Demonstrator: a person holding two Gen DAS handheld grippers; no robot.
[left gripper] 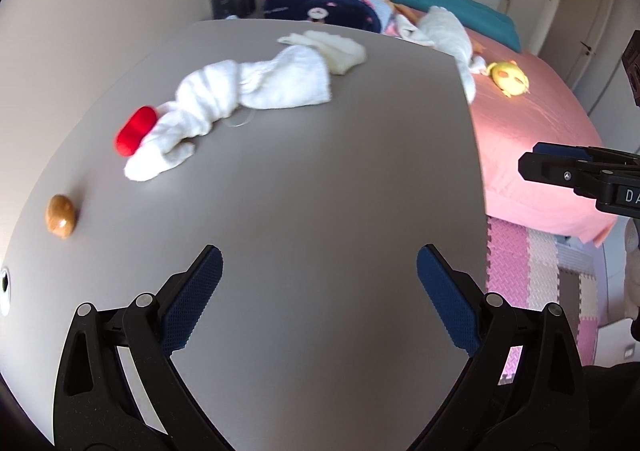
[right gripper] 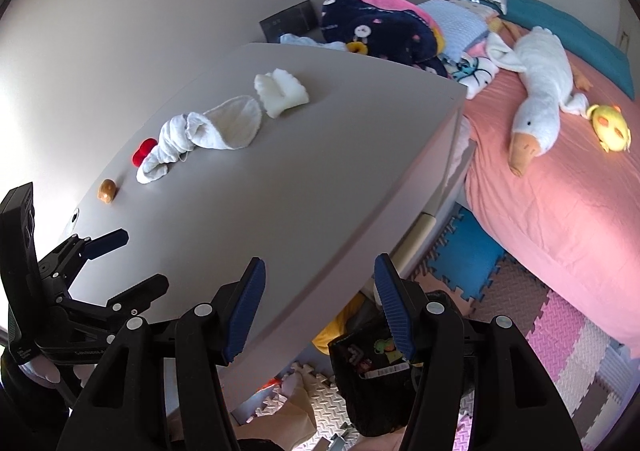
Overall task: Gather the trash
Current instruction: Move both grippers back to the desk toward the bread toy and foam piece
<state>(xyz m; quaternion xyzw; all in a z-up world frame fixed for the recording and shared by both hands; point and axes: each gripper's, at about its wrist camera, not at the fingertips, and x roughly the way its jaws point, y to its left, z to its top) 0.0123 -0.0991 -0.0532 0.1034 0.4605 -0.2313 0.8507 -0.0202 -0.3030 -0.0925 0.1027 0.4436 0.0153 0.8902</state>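
1. Both open, holding nothing: left gripper [left gripper: 320,291] and right gripper [right gripper: 320,287].
2. Looking for trash; nothing picked yet.
3. Far off on the table [left gripper: 320,179]: white cloths [left gripper: 248,91], red thing [left gripper: 135,130].
4. Next, probably reaching far forward.

The right gripper [left gripper: 528,165] body reads "DA".

crumpled white tissue [left gripper: 224,107], perhaps cloth, on table [left gripper: 320,191]

Bright daylight, sunlit glare on bed [right gripper: 560,191], motion blur, dark fisheye corners
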